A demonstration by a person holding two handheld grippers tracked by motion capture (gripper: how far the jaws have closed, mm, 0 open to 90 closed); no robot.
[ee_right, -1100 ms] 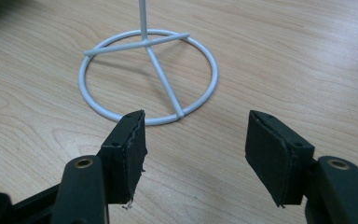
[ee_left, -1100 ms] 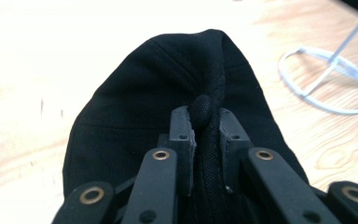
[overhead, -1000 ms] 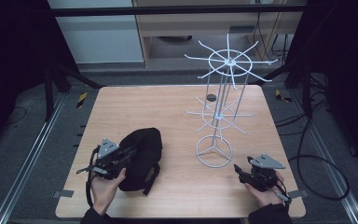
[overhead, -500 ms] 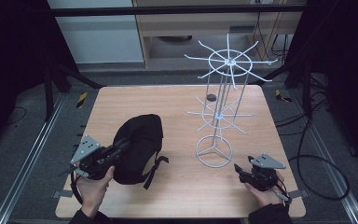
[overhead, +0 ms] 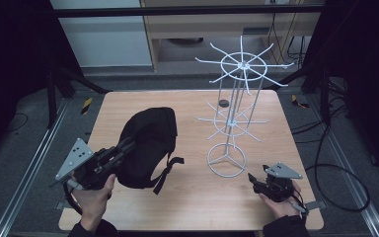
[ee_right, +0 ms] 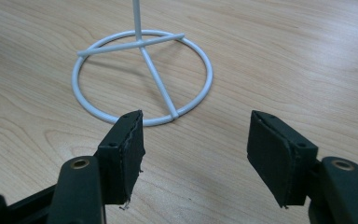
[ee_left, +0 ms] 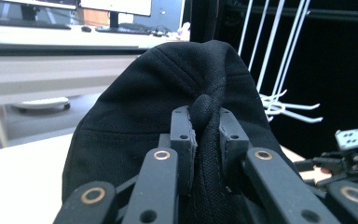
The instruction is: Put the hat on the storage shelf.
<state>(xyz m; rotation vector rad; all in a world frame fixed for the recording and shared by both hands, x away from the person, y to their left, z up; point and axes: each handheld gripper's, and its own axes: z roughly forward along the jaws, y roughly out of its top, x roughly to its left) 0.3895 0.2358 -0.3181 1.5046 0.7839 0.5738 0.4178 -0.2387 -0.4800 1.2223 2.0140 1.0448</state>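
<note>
A black cap (overhead: 145, 143) hangs tilted above the left half of the wooden table (overhead: 187, 197), its strap dangling toward the table. My left gripper (overhead: 123, 148) is shut on the cap; in the left gripper view its pads pinch a fold of the black fabric (ee_left: 204, 122) near the crown of the cap (ee_left: 158, 116). A white wire display rack (overhead: 233, 113) stands right of centre, its ring base (ee_right: 142, 74) just ahead of my right gripper (ee_right: 196, 140). My right gripper (overhead: 256, 181) rests low at the front right, jaws open with nothing between them.
A small dark round object (overhead: 223, 103) lies on the table behind the rack. The rack's wire arms (ee_left: 284, 105) spread out at two heights. Metal rails (overhead: 27, 173) run along both sides of the table, and cables (overhead: 335, 163) trail at the right.
My left gripper has lifted the cap off the table and drawn it up and back toward the left front. The right gripper has stayed where it was.
</note>
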